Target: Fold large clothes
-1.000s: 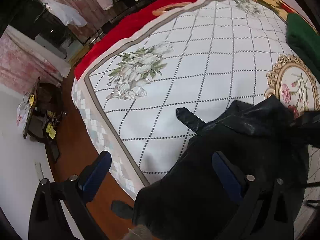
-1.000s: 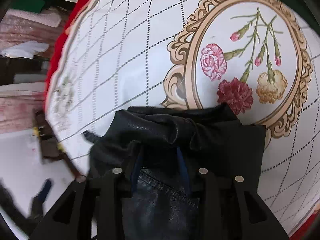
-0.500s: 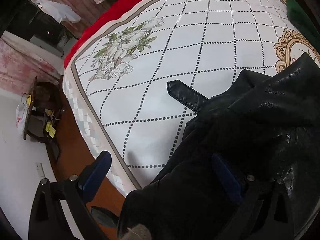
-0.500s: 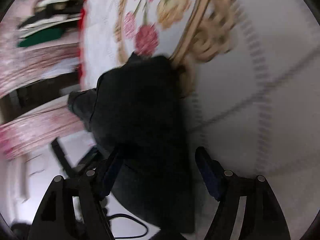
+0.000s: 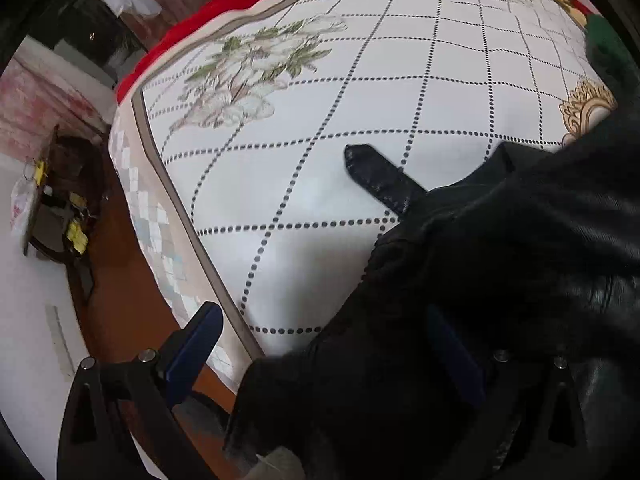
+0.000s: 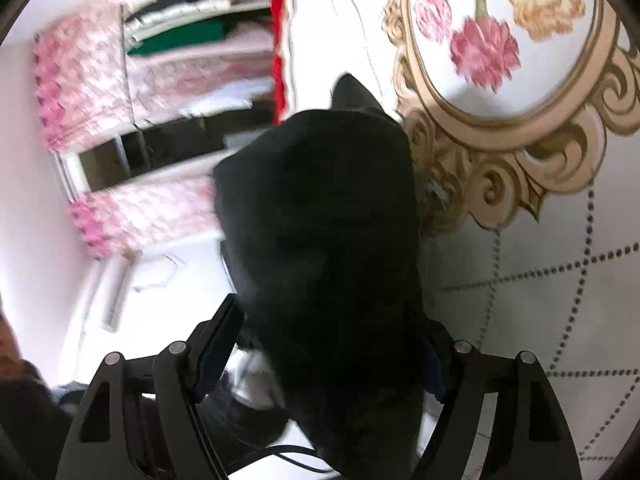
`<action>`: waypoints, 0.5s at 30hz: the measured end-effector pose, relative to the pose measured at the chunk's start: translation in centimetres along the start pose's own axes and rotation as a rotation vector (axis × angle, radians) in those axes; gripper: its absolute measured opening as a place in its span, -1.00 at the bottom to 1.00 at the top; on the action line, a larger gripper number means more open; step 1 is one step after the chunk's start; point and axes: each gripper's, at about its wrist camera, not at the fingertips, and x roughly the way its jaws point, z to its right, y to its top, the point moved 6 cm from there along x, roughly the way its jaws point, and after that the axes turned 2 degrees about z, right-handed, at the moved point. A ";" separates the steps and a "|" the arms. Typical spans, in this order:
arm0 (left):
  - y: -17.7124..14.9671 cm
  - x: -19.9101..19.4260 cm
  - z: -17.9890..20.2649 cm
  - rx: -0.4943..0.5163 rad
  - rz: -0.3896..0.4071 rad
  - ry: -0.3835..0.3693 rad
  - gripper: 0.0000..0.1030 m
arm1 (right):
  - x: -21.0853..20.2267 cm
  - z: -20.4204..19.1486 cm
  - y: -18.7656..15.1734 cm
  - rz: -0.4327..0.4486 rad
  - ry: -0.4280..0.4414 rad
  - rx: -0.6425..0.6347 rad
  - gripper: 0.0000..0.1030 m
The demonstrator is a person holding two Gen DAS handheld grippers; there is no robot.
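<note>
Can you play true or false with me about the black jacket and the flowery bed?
1. The black leather jacket lies on a bedspread with a dotted diamond pattern. True.
2. The bedspread's edge is blue. False: it is red.
3. A black strap sticks out from the jacket onto the white cloth. True.
4. The left gripper is clamped shut on the strap. False: it is open, away from the strap.
5. The flowers in the golden frame are all white. False: they are pink and yellow.
</note>
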 end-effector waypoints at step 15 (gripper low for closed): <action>-4.5 -5.1 -6.1 -0.367 -0.050 -0.194 1.00 | -2.3 1.9 -1.9 0.284 -0.218 0.207 0.11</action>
